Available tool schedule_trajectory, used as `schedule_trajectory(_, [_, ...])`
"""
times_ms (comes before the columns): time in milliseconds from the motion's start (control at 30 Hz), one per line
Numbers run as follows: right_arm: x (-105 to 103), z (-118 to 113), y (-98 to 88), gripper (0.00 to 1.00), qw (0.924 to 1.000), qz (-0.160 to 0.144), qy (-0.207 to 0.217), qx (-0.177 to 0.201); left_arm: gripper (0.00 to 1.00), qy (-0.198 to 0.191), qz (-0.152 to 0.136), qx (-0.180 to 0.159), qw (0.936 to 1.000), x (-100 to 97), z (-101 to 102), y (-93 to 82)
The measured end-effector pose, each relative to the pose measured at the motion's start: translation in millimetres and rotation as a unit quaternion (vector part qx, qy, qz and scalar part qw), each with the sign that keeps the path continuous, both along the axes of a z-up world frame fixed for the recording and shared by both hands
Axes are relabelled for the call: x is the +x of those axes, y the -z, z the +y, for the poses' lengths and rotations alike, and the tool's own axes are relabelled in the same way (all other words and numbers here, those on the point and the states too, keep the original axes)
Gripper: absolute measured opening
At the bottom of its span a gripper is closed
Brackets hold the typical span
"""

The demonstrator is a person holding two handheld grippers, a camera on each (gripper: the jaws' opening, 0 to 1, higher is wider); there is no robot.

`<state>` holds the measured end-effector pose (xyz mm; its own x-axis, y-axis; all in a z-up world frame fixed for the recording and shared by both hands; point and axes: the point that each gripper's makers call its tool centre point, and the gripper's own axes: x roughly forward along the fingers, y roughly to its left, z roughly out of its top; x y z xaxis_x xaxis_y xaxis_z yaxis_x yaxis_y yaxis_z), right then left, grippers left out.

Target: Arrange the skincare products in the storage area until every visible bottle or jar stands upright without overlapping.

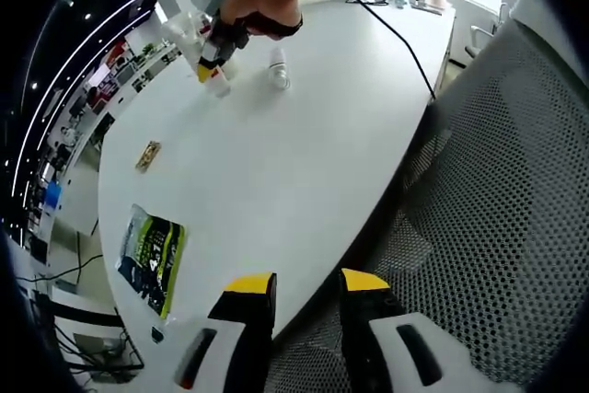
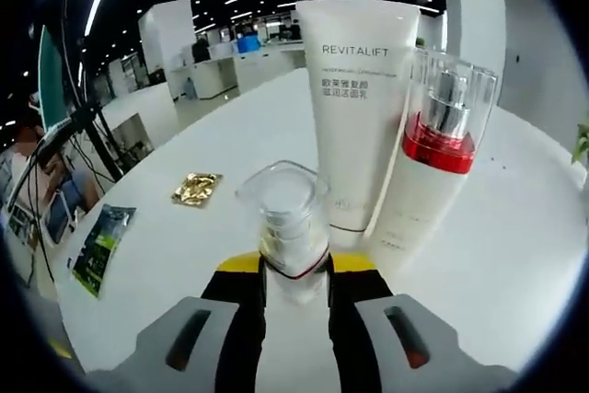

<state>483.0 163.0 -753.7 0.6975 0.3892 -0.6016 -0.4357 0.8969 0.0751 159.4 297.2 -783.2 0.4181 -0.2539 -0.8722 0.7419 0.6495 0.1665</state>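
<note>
in the left gripper view, the left gripper (image 1: 306, 287) hangs with its yellow-tipped jaws apart and empty over the near edge of a white desk (image 1: 276, 172), beside a mesh chair (image 1: 497, 209), while far across the desk the right gripper (image 1: 213, 62) reaches among white skincare containers, with a small bottle (image 1: 279, 71) standing alone just beside them. on the desk nearer lie a gold sachet (image 1: 147, 155) and a green packet (image 1: 153, 258).

in the right gripper view, the right gripper's (image 2: 294, 269) jaws are clamped on a clear-capped bottle (image 2: 287, 218), held upright just in front of a white revitalift tube (image 2: 354, 108) and a red-collared pump bottle (image 2: 433, 154), which stand side by side.
</note>
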Motion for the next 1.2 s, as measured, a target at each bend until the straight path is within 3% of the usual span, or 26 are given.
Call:
schedule_trajectory(567, [20.9,-8.5,1.4,0.26,0.9995,0.001,-0.028,-0.012,0.28,0.001,0.005,0.002,1.0000,-1.4,0.2,1.6])
schedule_trajectory(800, [12.3,-6.6,2.9,0.33,0.9993,0.005,-0.035,-0.009,0.28,0.001,0.006,0.003,1.0000,-1.7,0.4,1.2])
schedule_trajectory(967, [8.9,-13.6,13.1,0.32,0.9995,0.017,-0.025,-0.006,0.28,0.000,0.007,0.004,1.0000,-1.8,0.8,1.2])
schedule_trajectory(1200, [6.1,-27.6,13.5,0.27,0.9996,0.028,-0.007,0.002,0.28,-0.001,0.005,0.004,1.0000,-1.2,1.0,1.1])
